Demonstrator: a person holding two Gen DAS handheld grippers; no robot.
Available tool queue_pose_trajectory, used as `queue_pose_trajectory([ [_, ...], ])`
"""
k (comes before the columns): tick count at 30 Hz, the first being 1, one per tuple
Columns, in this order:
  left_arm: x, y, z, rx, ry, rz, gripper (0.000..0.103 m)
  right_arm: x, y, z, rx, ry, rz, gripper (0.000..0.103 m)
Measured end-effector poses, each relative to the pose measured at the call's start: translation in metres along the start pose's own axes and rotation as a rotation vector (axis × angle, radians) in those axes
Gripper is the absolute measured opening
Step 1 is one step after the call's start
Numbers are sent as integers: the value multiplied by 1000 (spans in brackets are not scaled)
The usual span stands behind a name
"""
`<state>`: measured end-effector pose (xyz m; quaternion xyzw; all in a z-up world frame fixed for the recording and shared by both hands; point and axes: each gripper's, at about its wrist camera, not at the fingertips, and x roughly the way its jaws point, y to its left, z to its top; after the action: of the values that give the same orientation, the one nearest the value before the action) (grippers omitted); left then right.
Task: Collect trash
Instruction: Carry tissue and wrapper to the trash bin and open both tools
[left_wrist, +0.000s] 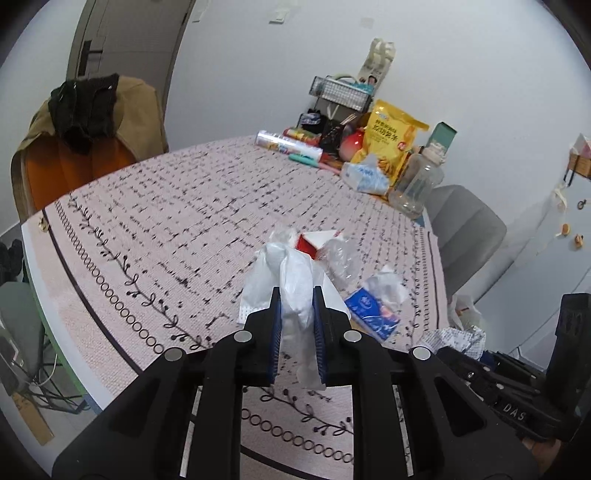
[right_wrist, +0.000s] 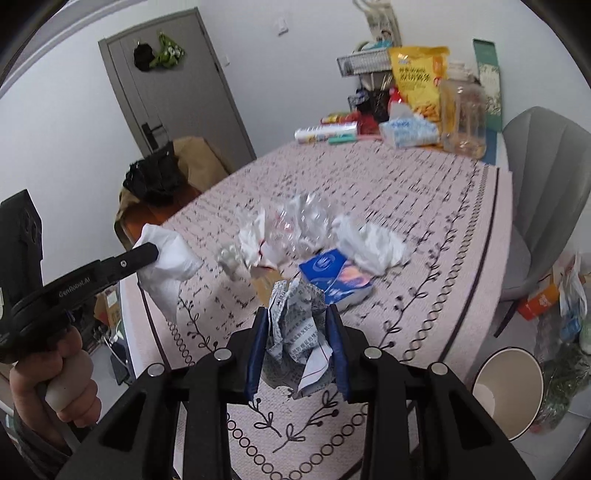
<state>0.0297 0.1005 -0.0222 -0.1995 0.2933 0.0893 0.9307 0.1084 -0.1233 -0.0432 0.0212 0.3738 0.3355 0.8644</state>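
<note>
I have the left gripper (left_wrist: 297, 295) clamped narrow on a white crumpled tissue (left_wrist: 295, 291), which bulges up past the blue pads and trails below them, clear of the tablecloth (left_wrist: 166, 221). From the right wrist camera I see that same gripper (right_wrist: 147, 251) from the side, with a hand (right_wrist: 55, 373) wrapped round its pale grip and the tissue hanging off the black fingertips.

My right gripper (right_wrist: 298, 314) is closed on a crumpled sheet of printed paper (right_wrist: 299, 332); the wad fills the gap between the pads and a loose corner hangs beneath.

I take the blue tissue pack (right_wrist: 332, 277) as my landmark; it lies on the tablecloth just beyond the held paper. Touching its far right side is another crumpled white tissue (right_wrist: 369, 243). Behind the pack and to its left sits a loose heap: crinkled clear plastic wrap (right_wrist: 299, 221) and a white wrapper with red on it (right_wrist: 258, 251). In the left view the pack (left_wrist: 373, 314) shows just right of the held tissue, with a red and white wrapper (left_wrist: 314, 242) beyond it.

Far behind the pack, at the table's back edge, stand a yellow snack bag (right_wrist: 417, 81), a clear plastic jar (right_wrist: 463, 114) and a second tissue pack (right_wrist: 408, 131). Off the table to the pack's right, low on the floor beside a grey chair (right_wrist: 546, 206), stands a bin (right_wrist: 509, 391) with a pale inside.
</note>
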Motion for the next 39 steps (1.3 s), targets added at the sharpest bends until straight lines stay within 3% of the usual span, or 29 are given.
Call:
queue_pose_trajectory([
  [8, 3, -49, 7, 83, -9, -64, 16, -34, -34, 2, 53, -75, -63, 32],
  [19, 38, -129, 10, 201, 40, -190, 16, -72, -114, -8, 176, -145, -214, 32],
  [30, 103, -218, -1, 313, 155, -305, 16, -81, -210, -29, 348, -164, -367, 32],
  [39, 159, -274, -27, 377, 267, -342, 16, -58, -298, -56, 481, -120, -468, 34],
])
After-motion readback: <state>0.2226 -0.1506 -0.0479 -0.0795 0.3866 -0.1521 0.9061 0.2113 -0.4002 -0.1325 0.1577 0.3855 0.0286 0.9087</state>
